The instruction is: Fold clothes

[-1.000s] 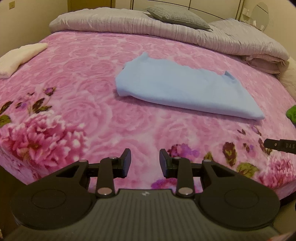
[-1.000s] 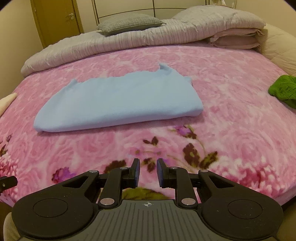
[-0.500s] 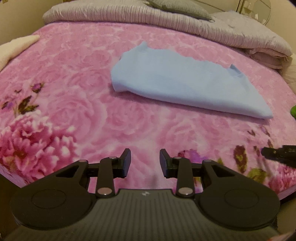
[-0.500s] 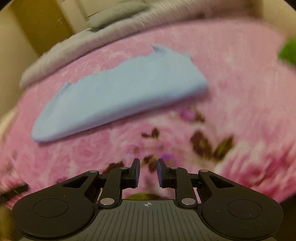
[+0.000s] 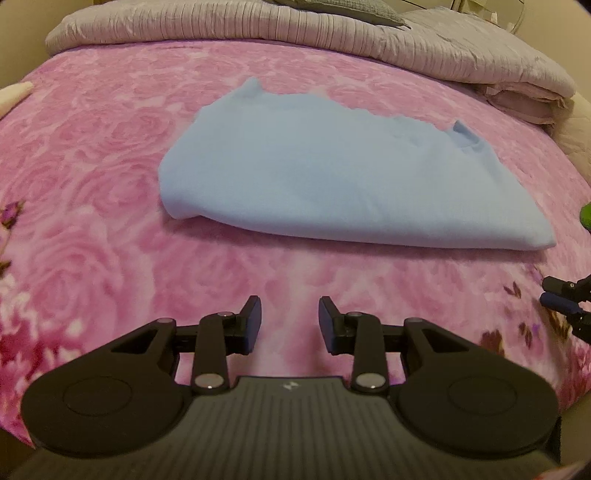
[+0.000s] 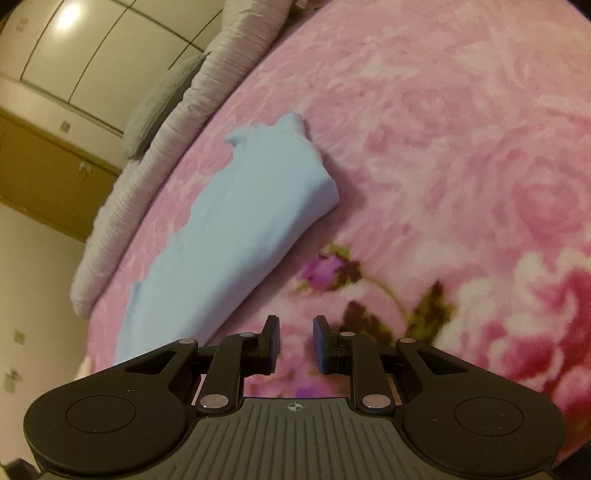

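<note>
a light blue cloth [image 5: 343, 184] lies folded on a big pink blanket with roses [image 5: 92, 177]. the cloth is long and flat, and it sits near the middle of the bed. its far edge is bumpy, with a small pointy bit sticking up at each end. its near edge is a smooth, rounded fold.

the left gripper [image 5: 290, 319] is near the front edge of the bed, on the near side of the cloth. its two black fingers [image 5: 251, 323] are apart, and only the pink blanket shows between them. it does not touch the cloth.

the right gripper [image 6: 295, 343] is close above the blanket by the right end of the cloth. its view is tipped, so the bed looks slanted. its fingers [image 6: 271, 345] are a little apart, closer than the left ones, and they hold nothing. dark flowers and leaves [image 6: 388, 295] are printed on the blanket just past them.

at the far side of the bed lie a grey striped quilt [image 5: 258, 22] and a grey pillow [image 6: 162, 99]. a bit of something green [image 5: 585, 216] peeks in at the right edge of the left view.
</note>
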